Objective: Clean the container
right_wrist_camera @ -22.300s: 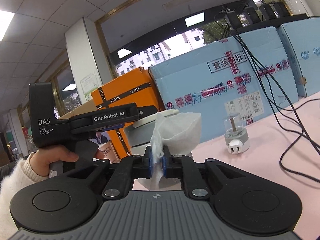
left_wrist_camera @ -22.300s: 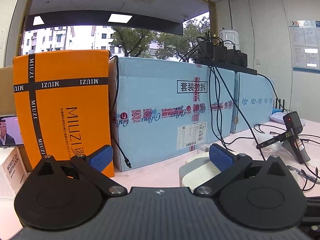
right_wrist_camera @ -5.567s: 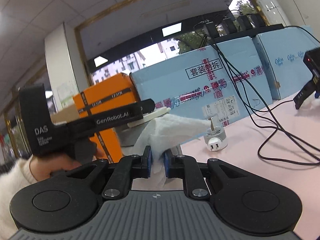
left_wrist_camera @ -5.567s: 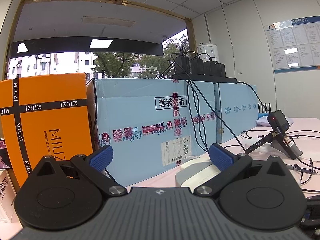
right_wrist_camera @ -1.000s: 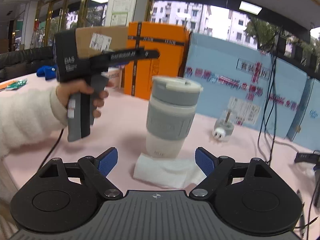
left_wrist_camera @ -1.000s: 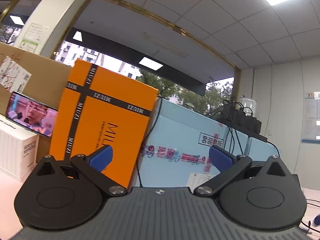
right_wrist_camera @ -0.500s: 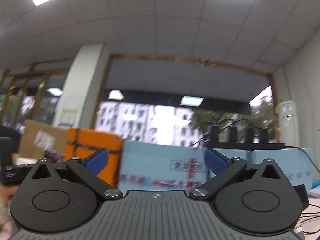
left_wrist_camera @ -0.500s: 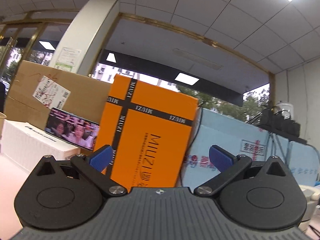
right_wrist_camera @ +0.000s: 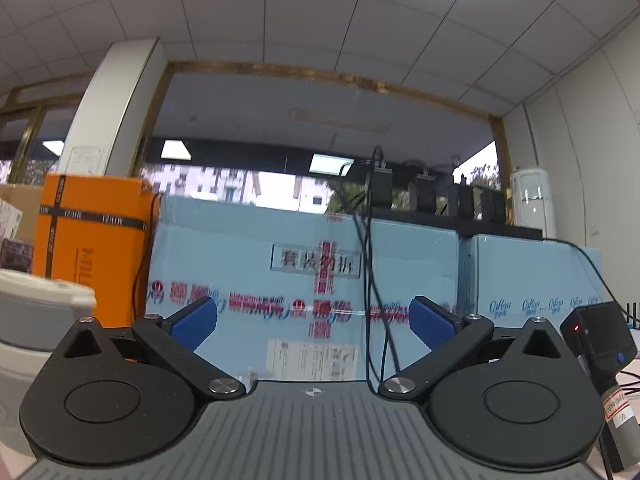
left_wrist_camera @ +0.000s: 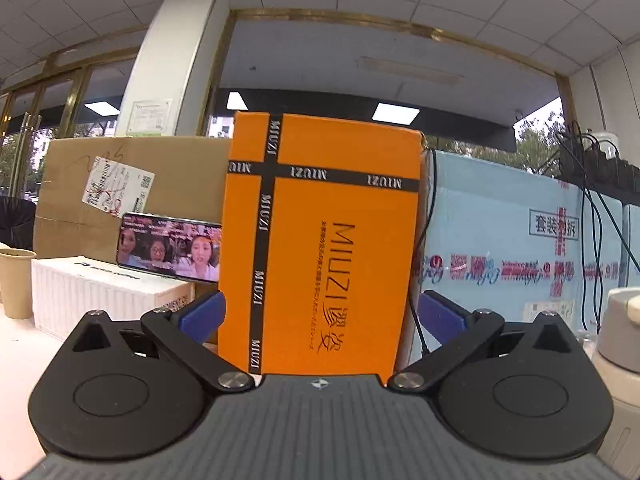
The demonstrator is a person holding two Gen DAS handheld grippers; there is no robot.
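Boxes back the table. Container [left_wrist_camera: 618,344] stands upright, right of left gripper [left_wrist_camera: 320,316] and left of right gripper [right_wrist_camera: 312,322]. Both jaws wide open, empty.

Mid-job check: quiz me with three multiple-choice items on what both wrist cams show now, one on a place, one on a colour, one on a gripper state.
1. In the left wrist view, the phone rests on:
A. white box
B. paper cup
C. blue carton

2. The MIUZI box is:
A. green
B. orange
C. black

3. The right gripper is:
A. shut on a tissue
B. shut, empty
C. open, empty

Answers: 1 A, its lower edge sits on the white box. 2 B, orange with black bands. 3 C, blue pads wide apart, nothing between them.
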